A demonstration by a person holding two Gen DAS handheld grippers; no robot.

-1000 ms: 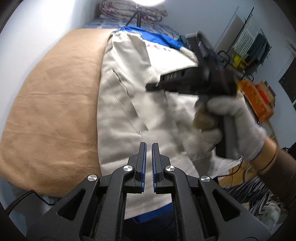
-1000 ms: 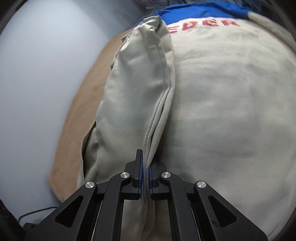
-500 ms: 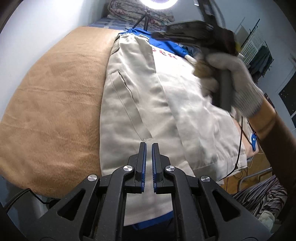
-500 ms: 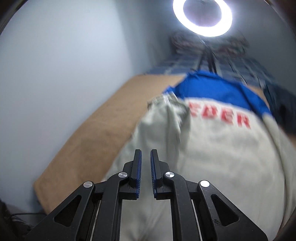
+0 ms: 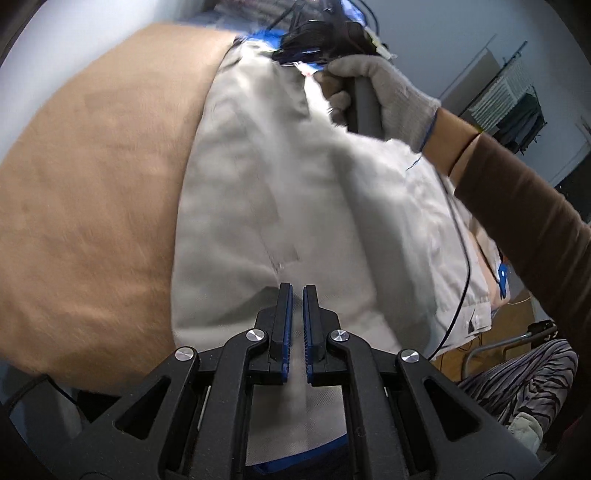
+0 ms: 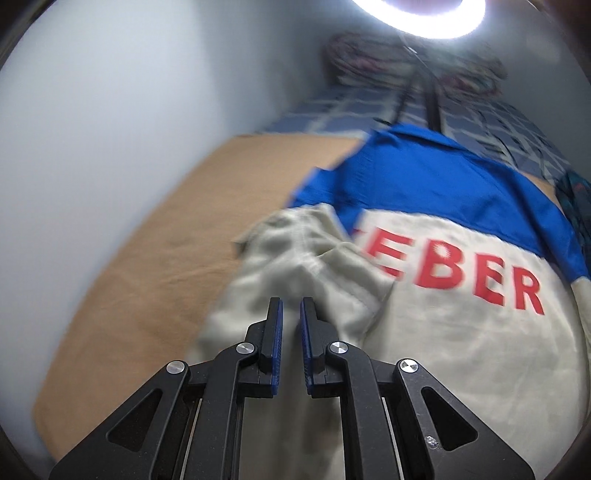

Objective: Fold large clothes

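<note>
So there's a big beige jacket (image 5: 295, 192) with a blue top part spread out flat on a tan blanket (image 5: 96, 206), which covers the bed. In the left wrist view the jacket runs from about 12 o'clock down to 6 o'clock, with the blanket filling the whole 9 o'clock side.

The left gripper (image 5: 297, 325) sits over the bottom edge of the jacket, jaws pulled in narrow with only a thin gap and nothing pinched between them.

The right gripper (image 6: 291, 332) is up at the other end, over the folded-in sleeve (image 6: 303, 273), which lies bunched just beside the red letters (image 6: 454, 273) on the back of the jacket. Its jaws are narrow too, with a small gap and no cloth in them as far as I can see. From the left view you can see the gloved right hand (image 5: 384, 99) around its handle at roughly 1 o'clock, brown sleeve (image 5: 524, 221) trailing off toward 3.

Other stuff: a ring light (image 6: 417, 18) at 12 o'clock in the right view, and a blue checked cover (image 6: 369, 110) past the blanket. No real containers anywhere, just a clothes rack (image 5: 517, 107) with dark stuff hanging on it at 2 o'clock.
</note>
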